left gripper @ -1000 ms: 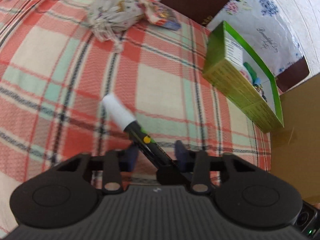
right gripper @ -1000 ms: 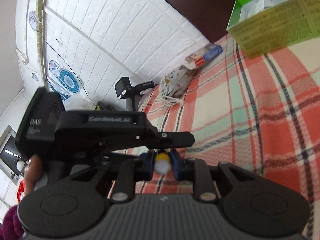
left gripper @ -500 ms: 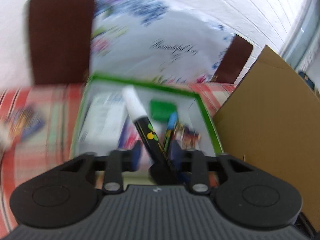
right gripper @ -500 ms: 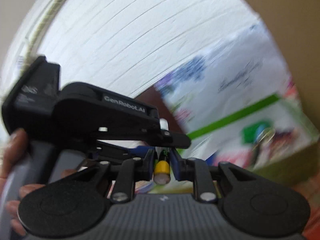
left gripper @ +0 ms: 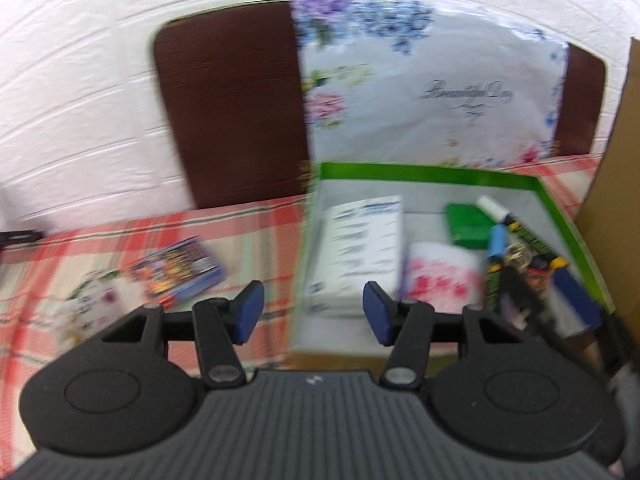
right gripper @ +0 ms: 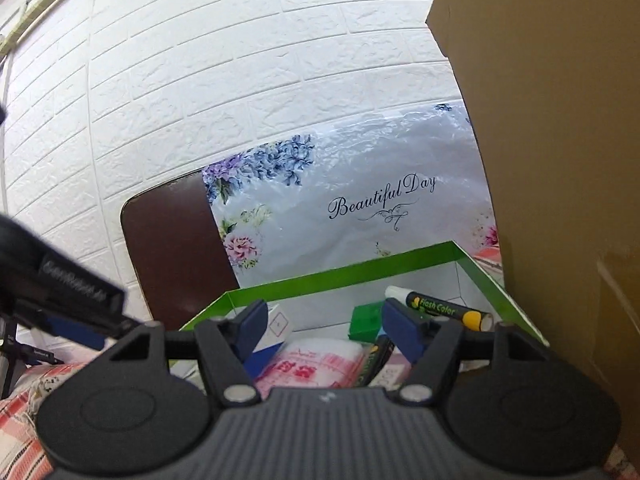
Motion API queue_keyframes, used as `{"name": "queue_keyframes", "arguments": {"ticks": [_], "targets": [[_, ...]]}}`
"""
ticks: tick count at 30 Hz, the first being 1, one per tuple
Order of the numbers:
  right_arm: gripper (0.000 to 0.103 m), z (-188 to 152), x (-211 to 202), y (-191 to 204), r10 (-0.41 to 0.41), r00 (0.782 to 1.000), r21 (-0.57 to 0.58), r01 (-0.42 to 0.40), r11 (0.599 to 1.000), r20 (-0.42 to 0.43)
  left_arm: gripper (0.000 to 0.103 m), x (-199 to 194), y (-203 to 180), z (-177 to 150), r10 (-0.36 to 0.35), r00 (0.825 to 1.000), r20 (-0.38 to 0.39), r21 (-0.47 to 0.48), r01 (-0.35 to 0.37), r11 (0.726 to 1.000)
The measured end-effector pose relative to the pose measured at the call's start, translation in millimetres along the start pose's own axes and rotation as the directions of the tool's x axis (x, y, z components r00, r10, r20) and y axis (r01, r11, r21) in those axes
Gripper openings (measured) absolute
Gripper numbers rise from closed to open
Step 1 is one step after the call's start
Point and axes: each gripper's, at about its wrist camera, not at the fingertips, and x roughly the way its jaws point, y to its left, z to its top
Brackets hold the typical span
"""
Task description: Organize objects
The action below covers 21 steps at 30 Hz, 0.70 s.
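Green box point(left gripper: 432, 172), my landmark: it holds a white carton point(left gripper: 360, 252), a pink pack point(left gripper: 440, 276), a green block point(left gripper: 466, 224) and two markers; the white-capped marker point(right gripper: 444, 309) lies across the far right corner. Outside, left of the box on the plaid cloth: a card pack point(left gripper: 176, 268) and a pouch point(left gripper: 88, 308), the card pack's long axis slanting towards the box. My left gripper point(left gripper: 312, 316), jaws opening and empty, is nearer both. My right gripper point(right gripper: 322, 328), opening and empty, is over the box.

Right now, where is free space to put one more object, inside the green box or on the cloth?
The green box is crowded: white carton, pink pack, markers. Only a bare strip remains along its far wall. The plaid cloth between the colourful booklet and the box is free.
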Motion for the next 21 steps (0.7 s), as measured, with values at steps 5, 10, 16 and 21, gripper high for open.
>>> {"name": "queue_keyframes", "arguments": {"ticks": [5, 10, 16, 21], "targets": [[0.066, -0.3, -4.0, 5.1, 0.022, 0.999, 0.003, -0.022, 1.0, -0.028, 0.058, -17.1, 35.9, -21.8, 0.054, 0.998, -0.045, -0.054, -0.056, 0.997], [0.066, 6.3, -23.6, 33.8, 0.104, 0.993, 0.015, -0.103, 0.995, -0.053, 0.059, -34.7, 76.5, -51.2, 0.121, 0.99, -0.078, -0.094, -0.128, 0.987], [0.066, -6.2, -58.0, 74.7, 0.199, 0.97, 0.045, -0.195, 0.98, -0.142, 0.059, -53.6, 113.2, -88.0, 0.193, 0.974, -0.117, -0.117, -0.207, 0.971], [0.066, -19.6, -71.5, 104.8, 0.259, 0.932, 0.035, -0.258, 0.965, -0.254, 0.059, -62.1, 138.9, -112.9, 0.213, 0.966, -0.145, -0.155, -0.235, 0.96]]}}
